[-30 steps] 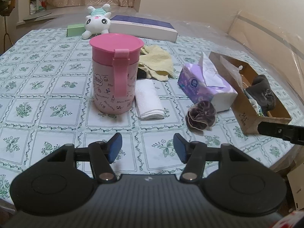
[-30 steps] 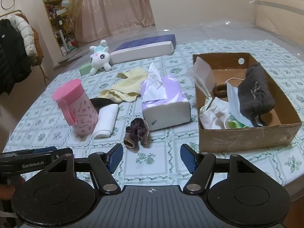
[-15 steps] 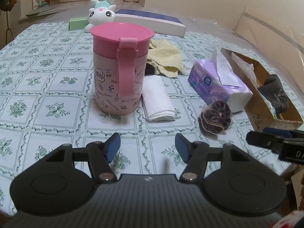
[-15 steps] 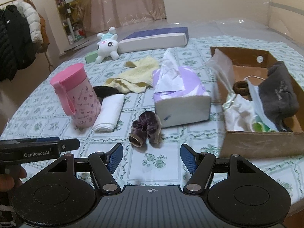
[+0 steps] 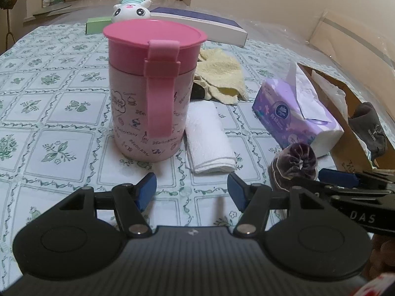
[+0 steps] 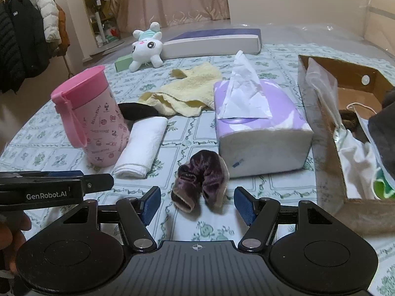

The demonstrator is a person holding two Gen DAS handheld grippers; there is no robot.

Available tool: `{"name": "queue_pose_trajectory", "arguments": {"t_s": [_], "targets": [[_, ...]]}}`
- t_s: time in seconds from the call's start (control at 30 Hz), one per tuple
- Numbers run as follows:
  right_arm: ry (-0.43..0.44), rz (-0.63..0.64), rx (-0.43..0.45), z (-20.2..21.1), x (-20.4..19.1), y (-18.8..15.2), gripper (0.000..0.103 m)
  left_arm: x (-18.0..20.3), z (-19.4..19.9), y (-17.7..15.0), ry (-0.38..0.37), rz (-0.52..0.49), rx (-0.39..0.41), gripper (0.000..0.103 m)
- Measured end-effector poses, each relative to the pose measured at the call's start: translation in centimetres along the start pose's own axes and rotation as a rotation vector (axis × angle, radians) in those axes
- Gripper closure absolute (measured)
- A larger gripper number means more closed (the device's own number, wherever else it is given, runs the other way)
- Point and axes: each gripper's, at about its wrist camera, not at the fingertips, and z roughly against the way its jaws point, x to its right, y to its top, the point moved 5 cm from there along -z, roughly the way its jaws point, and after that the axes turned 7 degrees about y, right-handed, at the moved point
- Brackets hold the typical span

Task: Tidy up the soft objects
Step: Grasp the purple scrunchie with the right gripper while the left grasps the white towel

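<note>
A purple velvet scrunchie (image 6: 201, 178) lies on the patterned tablecloth just ahead of my right gripper (image 6: 197, 203), which is open with nothing between its blue pads. My left gripper (image 5: 192, 192) is open too, low over the cloth in front of the pink lidded cup (image 5: 151, 88) and the folded white towel (image 5: 208, 138). The scrunchie (image 5: 295, 162) shows at its right, beside the right gripper's fingers (image 5: 338, 176). A yellow cloth (image 6: 187, 91), a black soft item (image 6: 137, 111) and a white plush toy (image 6: 147, 48) lie farther back.
A purple tissue pack (image 6: 259, 125) stands behind the scrunchie. A cardboard box (image 6: 328, 128) at the right holds a grey pouch, a plastic bag and other soft things. A long purple-and-white box (image 6: 214, 42) and a green box (image 6: 123, 63) lie at the back. Coats hang at far left.
Both grippers have come forward and down toward the table. The cup looms larger in the left view; the scrunchie now sits close before the right gripper's pads. Both stay open.
</note>
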Motion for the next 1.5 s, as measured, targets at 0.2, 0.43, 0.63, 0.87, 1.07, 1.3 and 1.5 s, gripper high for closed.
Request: {"name": "queue_pose_trajectory", "arguments": {"t_s": [0.2,0.43,0.63,0.87,1.07,1.3,1.5], "targets": [[-0.003,0.036,0.003,-1.1,0.3,0.0,0.046,0.4,-1.0,0.3,-0.008,0.003,0.002,0.043],[0.008,0.067,-0.001,-1.5,0.5,-0.3,0.081,1.2,-1.8,0.5,-0.016,-0.002,0.007,0.044],[0.001,0.064,0.001,-0.8,1.0,-0.2,0.085,1.8,-2.8,0.5,-0.016,-0.004,0.000,0.044],[-0.006,0.054,0.009,0.5,1.3,-0.5,0.085,2.7,-3.7,0.6,-0.001,-0.004,0.014,0.045],[-0.020,0.031,0.000,1.0,2.0,-1.0,0.085,3.0,-4.1,0.8,0.023,-0.029,0.026,0.063],[-0.033,0.026,0.000,1.6,2.1,-1.3,0.085,3.3,-2.6,0.0,-0.015,-0.083,0.019,0.079],[-0.036,0.025,0.010,2.6,1.7,-1.5,0.085,2.8,0.8,-2.5,-0.083,-0.127,0.000,0.078]]}}
